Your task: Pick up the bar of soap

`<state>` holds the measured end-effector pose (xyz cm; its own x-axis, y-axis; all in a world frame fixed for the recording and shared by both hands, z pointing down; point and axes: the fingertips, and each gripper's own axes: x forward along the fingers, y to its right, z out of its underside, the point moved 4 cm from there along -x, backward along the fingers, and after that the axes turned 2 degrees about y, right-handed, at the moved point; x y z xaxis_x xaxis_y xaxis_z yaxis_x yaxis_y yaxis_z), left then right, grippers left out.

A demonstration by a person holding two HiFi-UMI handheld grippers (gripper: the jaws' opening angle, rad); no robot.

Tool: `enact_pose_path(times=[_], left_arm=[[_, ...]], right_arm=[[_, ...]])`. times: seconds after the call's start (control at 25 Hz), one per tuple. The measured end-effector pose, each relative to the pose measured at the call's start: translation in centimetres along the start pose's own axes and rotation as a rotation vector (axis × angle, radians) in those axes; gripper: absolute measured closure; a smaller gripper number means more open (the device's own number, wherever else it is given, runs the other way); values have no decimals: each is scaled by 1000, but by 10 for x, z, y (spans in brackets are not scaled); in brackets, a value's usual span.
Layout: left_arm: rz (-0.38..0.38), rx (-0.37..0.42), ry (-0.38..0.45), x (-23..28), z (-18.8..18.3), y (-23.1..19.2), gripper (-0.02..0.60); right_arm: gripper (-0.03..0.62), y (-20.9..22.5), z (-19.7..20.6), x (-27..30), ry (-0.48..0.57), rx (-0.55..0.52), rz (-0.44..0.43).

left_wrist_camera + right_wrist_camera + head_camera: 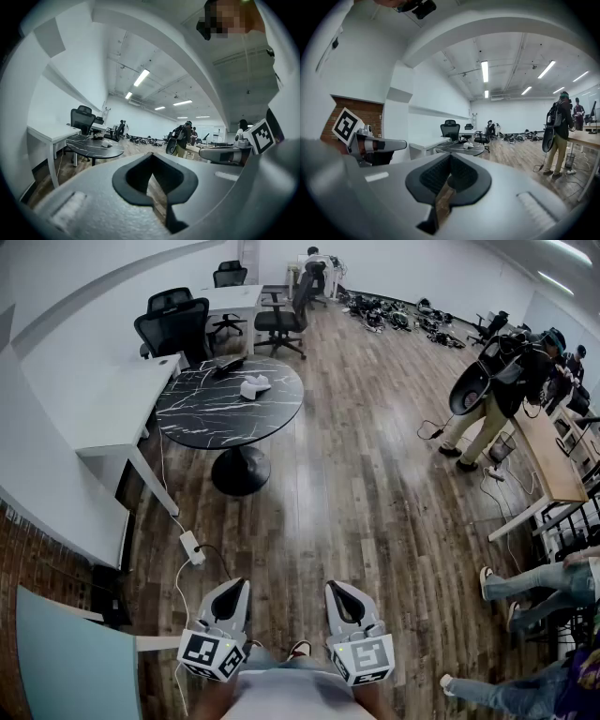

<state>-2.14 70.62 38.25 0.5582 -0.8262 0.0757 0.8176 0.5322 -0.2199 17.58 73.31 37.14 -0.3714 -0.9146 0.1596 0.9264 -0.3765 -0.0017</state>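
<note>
- Nearest, at the lower edge of the head view: left hand-held gripper (241,584) and right hand-held gripper (331,586), side by side, with a strip of bare floor between them. Smooth grey shells, black ribbed pads, black-and-white marker cubes at the rear.
- Left jaws pressed together, nothing pinched. Right jaws likewise pressed together, only a sliver of floor showing through the slit.
- Wood plank floor (375,474): brown, streaked grain, wide and open from both grippers up to the round tabletop. Clutter only along the far wall and the right edge.
- White tabletop (112,409): long, matte, straight-edged, along the left wall, its corner just beside the round rim.
- Round tabletop (202,418): glossy black with white marble veins, on one dark pedestal foot. Open floor on the near and right sides, hemmed in by the white tabletop at left and chairs behind.
- Black office chairs (178,324): mesh backs, close behind the round tabletop.
- Power strip (190,547): white, on the floor with a thin cable, between the left gripper and the pedestal.
- Bar of soap (254,386): small pale lump lying on the round tabletop towards its far right, well apart from both grippers. Shape too small to make out.
</note>
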Motion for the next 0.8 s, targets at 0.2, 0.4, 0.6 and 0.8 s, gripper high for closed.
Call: enact_pose_path(times=[0.2, 0.4, 0.6, 0.8], left_arm=[[2, 5, -2, 15, -3, 12, 584], [1, 10, 1, 34, -5, 2, 584], [-5, 2, 1, 60, -7, -24, 583], [-4, -10, 10, 90, -16, -57, 583]], right_arm=[[592, 15, -2, 5, 1, 2, -15], [592, 18, -1, 29, -5, 18, -41], [591, 22, -5, 66, -6, 35, -58], [591, 26, -16, 113, -6, 25, -77]])
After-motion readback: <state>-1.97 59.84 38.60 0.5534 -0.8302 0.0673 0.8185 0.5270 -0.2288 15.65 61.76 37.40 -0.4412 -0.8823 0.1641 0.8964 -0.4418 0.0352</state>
